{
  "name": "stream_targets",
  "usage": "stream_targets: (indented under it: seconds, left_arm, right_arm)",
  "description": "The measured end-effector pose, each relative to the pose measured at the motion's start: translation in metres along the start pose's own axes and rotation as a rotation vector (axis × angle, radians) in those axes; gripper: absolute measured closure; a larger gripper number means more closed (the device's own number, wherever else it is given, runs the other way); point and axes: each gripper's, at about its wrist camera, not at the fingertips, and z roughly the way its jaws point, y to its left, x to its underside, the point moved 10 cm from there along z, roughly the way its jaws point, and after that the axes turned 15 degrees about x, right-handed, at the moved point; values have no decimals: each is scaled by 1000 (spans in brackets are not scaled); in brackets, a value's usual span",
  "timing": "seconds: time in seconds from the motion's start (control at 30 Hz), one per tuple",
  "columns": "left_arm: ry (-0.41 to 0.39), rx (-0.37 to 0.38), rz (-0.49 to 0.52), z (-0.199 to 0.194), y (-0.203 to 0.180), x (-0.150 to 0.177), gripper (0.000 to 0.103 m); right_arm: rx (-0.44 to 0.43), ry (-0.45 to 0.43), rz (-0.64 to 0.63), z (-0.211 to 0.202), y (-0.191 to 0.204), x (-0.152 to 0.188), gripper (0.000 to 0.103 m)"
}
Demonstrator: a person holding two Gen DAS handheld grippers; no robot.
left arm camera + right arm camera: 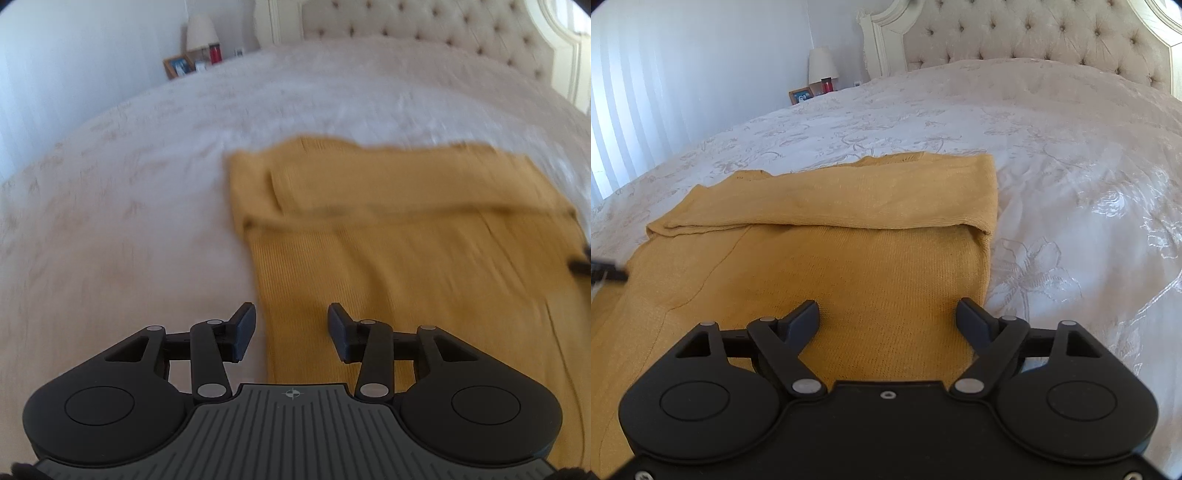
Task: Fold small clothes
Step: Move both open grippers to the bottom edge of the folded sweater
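Note:
A mustard-yellow knit garment (388, 240) (831, 258) lies flat on the bed, its far part folded back toward me into a band across the top. My left gripper (291, 326) hovers open over the garment's left edge, with nothing pinched between its fingers. My right gripper (890, 314) stands wide open above the garment's near right part, close to its right edge, and holds nothing. A dark tip at the left border of the right wrist view (607, 275) looks like the other gripper's finger. The left wrist view is blurred.
A white floral bedspread (1052, 166) covers the bed all around the garment. A tufted headboard (1034, 33) stands at the far end. A lamp (822, 66), a photo frame (800, 96) and a red bottle (826, 85) sit on a nightstand at the far left.

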Motion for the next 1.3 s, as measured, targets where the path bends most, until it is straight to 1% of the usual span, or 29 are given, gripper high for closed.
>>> stream_targets:
  seconds: [0.1, 0.17, 0.33, 0.43, 0.47, 0.53, 0.63, 0.77, 0.9, 1.03, 1.17, 1.3]
  left_arm:
    - [12, 14, -30, -8, -5, 22, 58]
    - [15, 5, -39, -12, -6, 32, 55]
    - [10, -19, -48, -23, -8, 47, 50]
    - [31, -5, -60, -32, -9, 58, 47]
    - [38, 1, -58, -34, -10, 62, 46]
    - [52, 12, -48, -40, -11, 70, 45]
    - [63, 30, -45, -49, -12, 81, 44]
    - [75, 51, -54, -62, -15, 94, 43]
    - [101, 77, -62, -71, -18, 107, 42]
    - [127, 93, -43, -79, -24, 119, 39]
    - [140, 101, -24, -88, -29, 129, 39]
    - [138, 110, -52, -97, -29, 137, 39]
  right_arm:
    - [1, 1, 0, 0, 0, 0, 21]
    - [3, 3, -1, 0, 0, 0, 21]
    - [22, 17, -27, 1, 2, 1, 21]
    - [37, 46, -59, -4, 1, 3, 21]
    - [48, 56, -77, -7, 1, 4, 18]
    - [80, 101, -100, -15, -2, 12, 13]
    - [81, 154, -78, -33, -11, 25, 13]
    - [100, 218, -93, -62, -18, 46, 12]
    - [87, 279, -81, -89, -20, 68, 11]
    - [61, 338, -48, -113, -19, 84, 10]
    - [48, 386, -60, -133, -15, 99, 7]
    - [19, 434, -48, -147, -9, 111, 4]
